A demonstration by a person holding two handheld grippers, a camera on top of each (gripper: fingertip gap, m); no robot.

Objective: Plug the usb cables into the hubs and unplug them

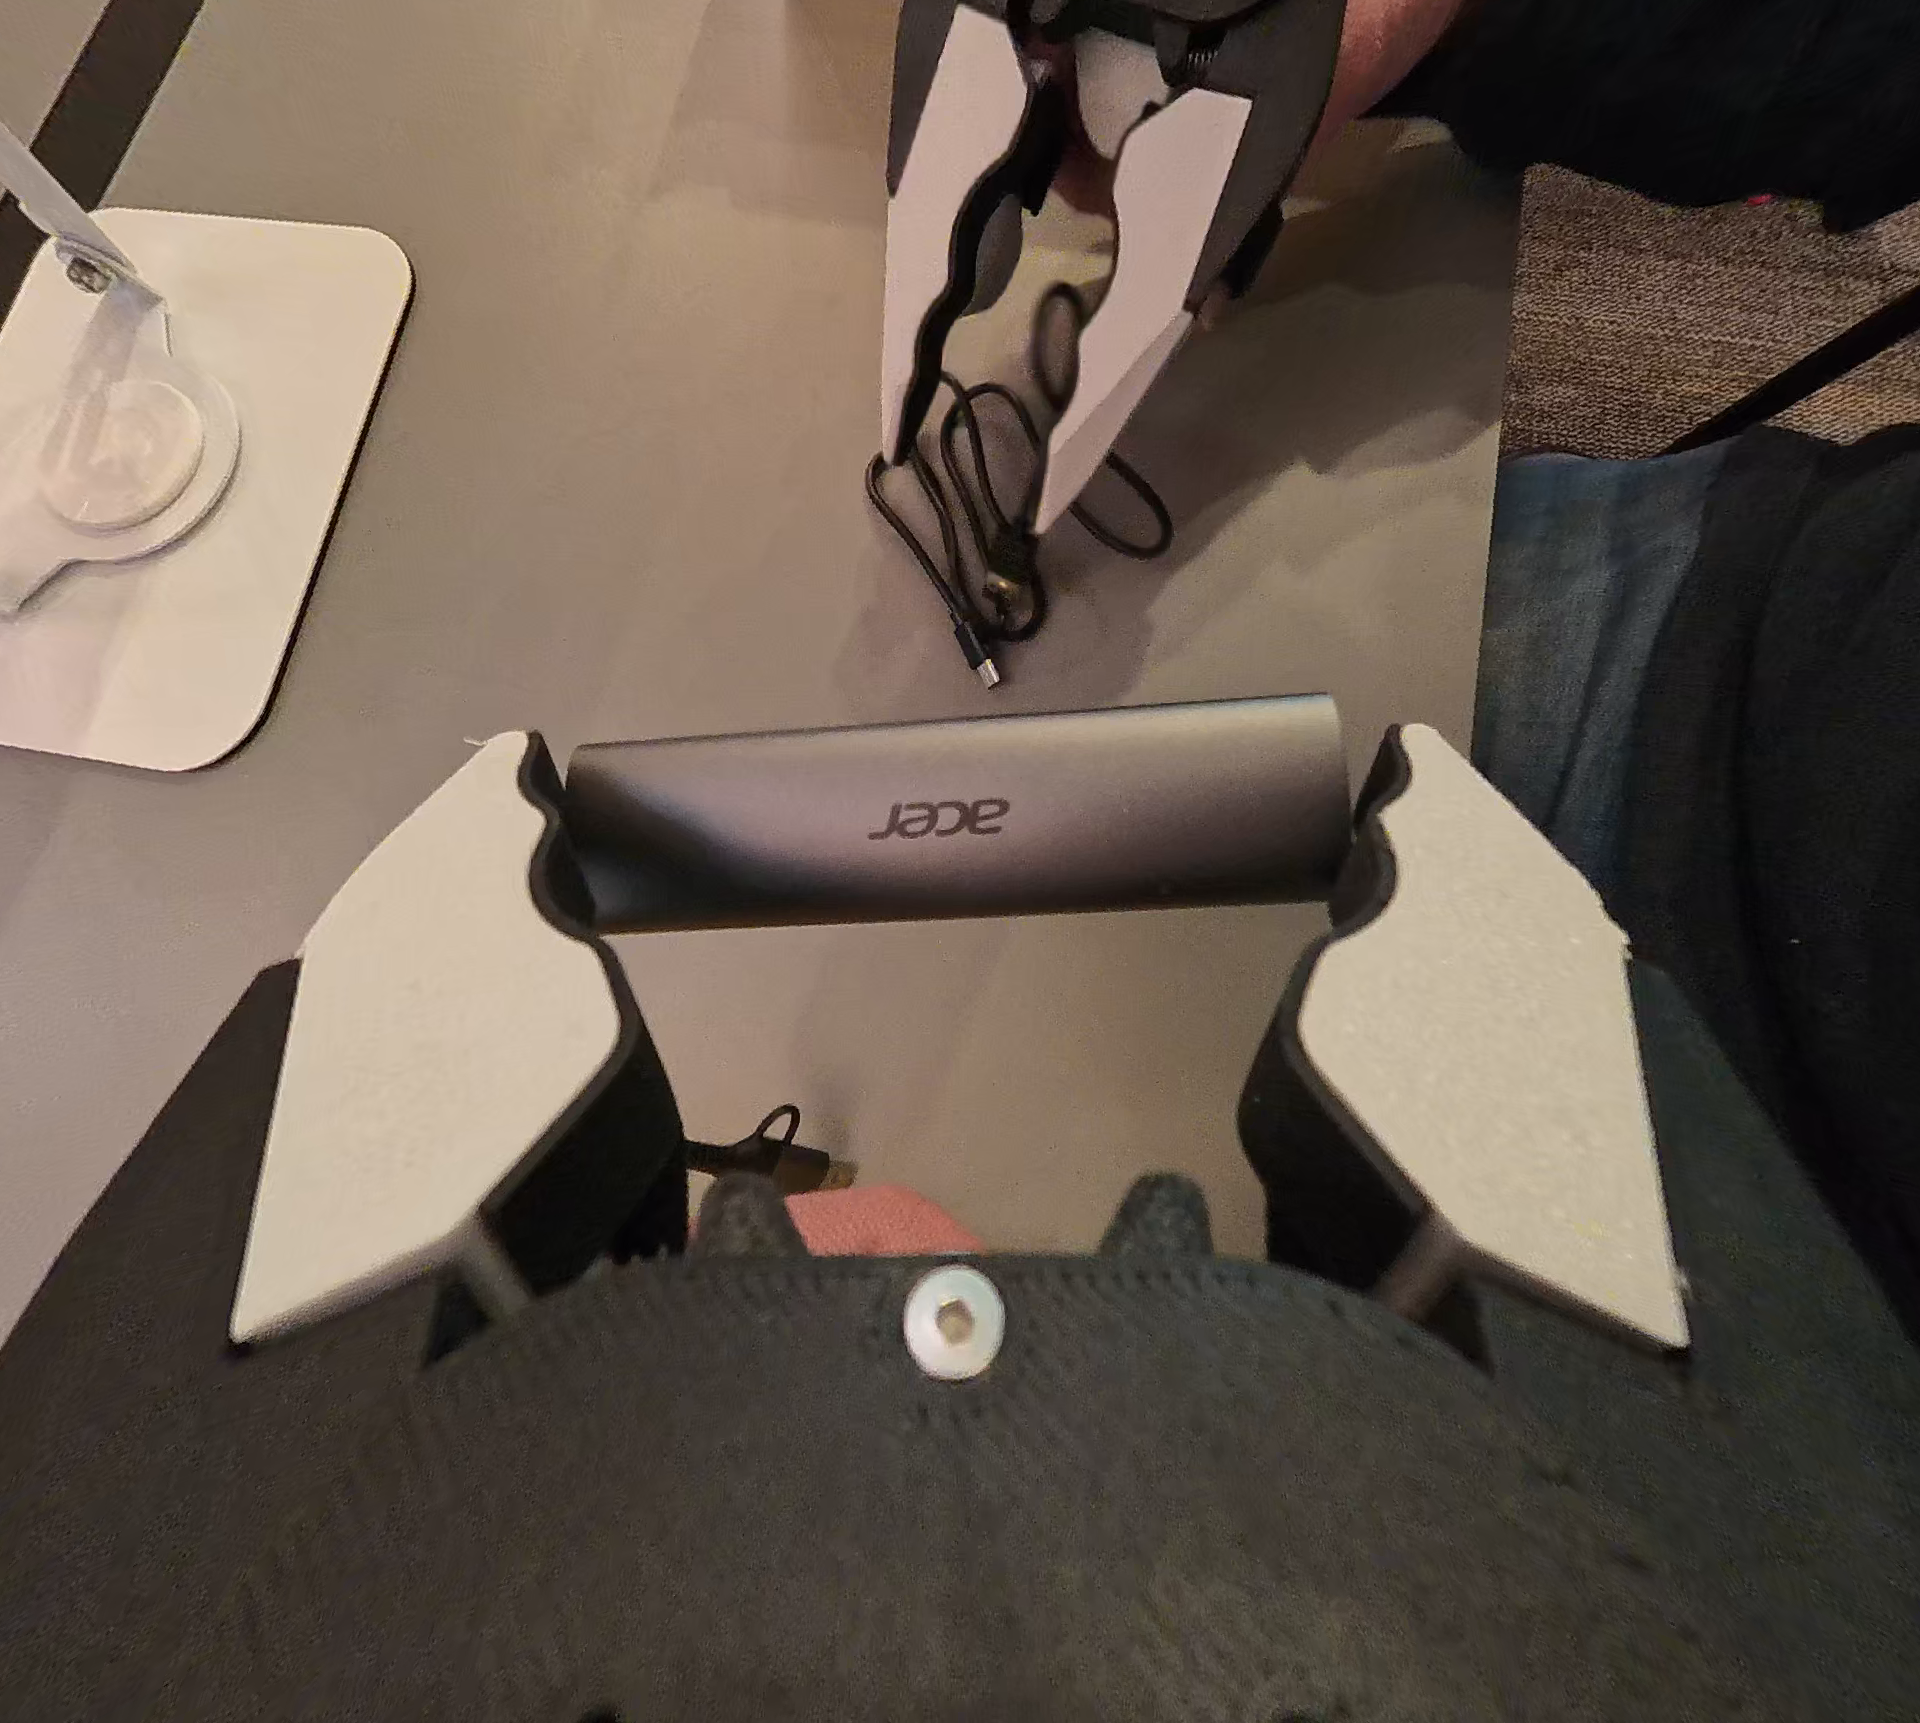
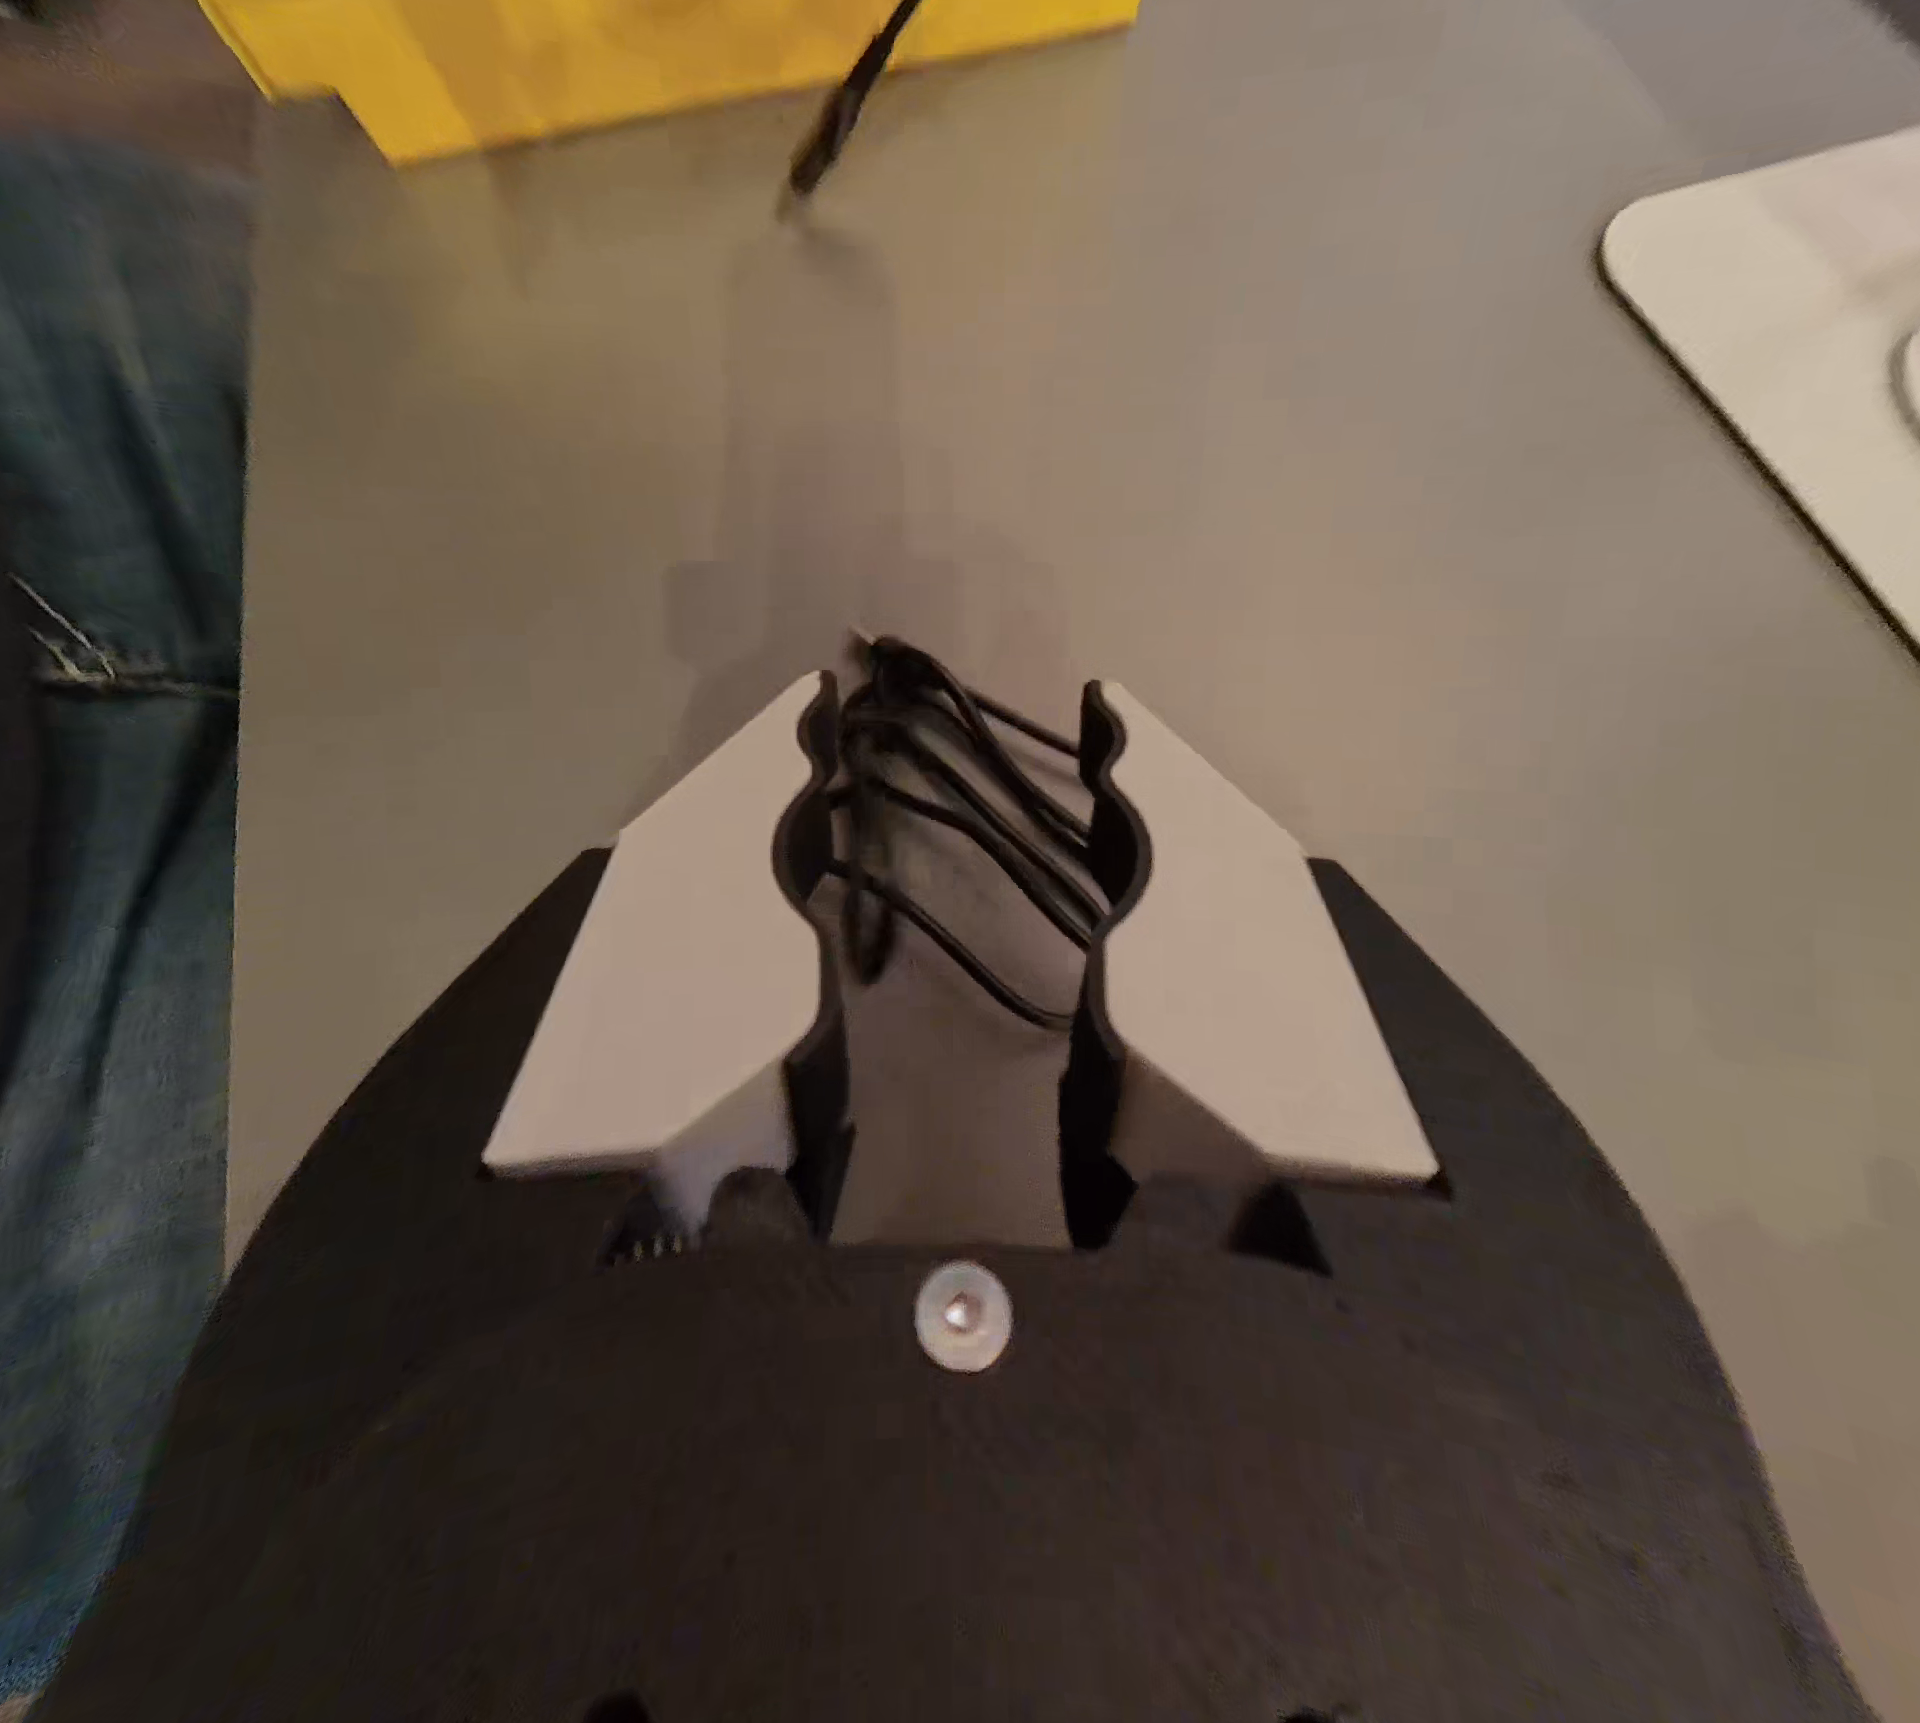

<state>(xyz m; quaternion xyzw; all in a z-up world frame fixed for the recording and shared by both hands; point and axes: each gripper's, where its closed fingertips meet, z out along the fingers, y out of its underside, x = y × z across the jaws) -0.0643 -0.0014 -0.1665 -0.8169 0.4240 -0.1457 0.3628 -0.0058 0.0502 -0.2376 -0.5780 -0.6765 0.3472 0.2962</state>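
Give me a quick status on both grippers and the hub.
Left gripper clamped on the hub endwise. Right gripper open, straddling the coiled cable on the table. Cable not plugged in. Nothing between.

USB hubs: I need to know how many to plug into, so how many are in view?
1: the grey hub lies crosswise on the table, clamped end to end by the left gripper. Others may sit outside both views.

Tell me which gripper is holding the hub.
The left gripper: the dark grey hub spans its fingers. The right gripper straddles the coiled black cable.
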